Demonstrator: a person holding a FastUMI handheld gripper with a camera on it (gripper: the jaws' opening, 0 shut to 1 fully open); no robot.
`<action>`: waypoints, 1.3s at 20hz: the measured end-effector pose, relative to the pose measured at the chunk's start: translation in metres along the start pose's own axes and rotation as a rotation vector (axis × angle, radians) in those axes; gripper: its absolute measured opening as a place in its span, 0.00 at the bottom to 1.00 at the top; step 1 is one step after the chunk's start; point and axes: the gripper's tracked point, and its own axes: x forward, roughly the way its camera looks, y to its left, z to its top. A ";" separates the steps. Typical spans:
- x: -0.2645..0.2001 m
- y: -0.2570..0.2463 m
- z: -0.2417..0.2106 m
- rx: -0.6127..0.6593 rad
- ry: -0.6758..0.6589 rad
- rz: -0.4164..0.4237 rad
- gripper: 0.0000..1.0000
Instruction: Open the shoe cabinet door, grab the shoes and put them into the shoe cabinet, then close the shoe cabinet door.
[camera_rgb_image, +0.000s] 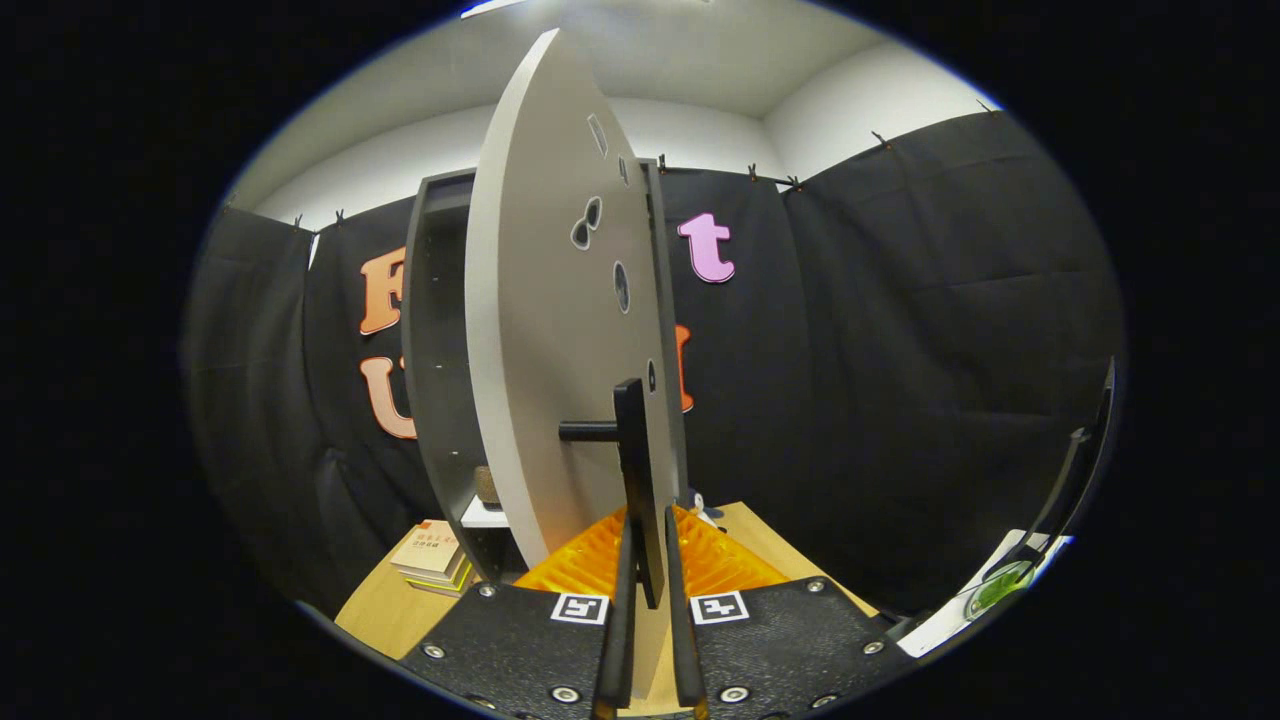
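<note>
Black cloth behind, and at centre frame the cabinet door (560, 330) swings open off the cabinet (435, 350). Jaws (650, 560) are clamped on its handle (633, 450); pull off-axis and that thin bar may slip free.

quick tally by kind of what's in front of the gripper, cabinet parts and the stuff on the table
cabinet: 1
cabinet door, open: 1
door handle, between the gripper fingers, which look closed on it: 1
stack of books beside the cabinet, book count unclear: 1
table: 1
total: 5
</note>
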 end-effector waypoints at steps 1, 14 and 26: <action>0.001 -0.004 -0.003 -0.006 0.003 -0.004 0.16; 0.000 -0.083 -0.006 0.000 -0.013 -0.112 0.09; -0.008 -0.110 -0.020 0.006 0.000 -0.187 0.09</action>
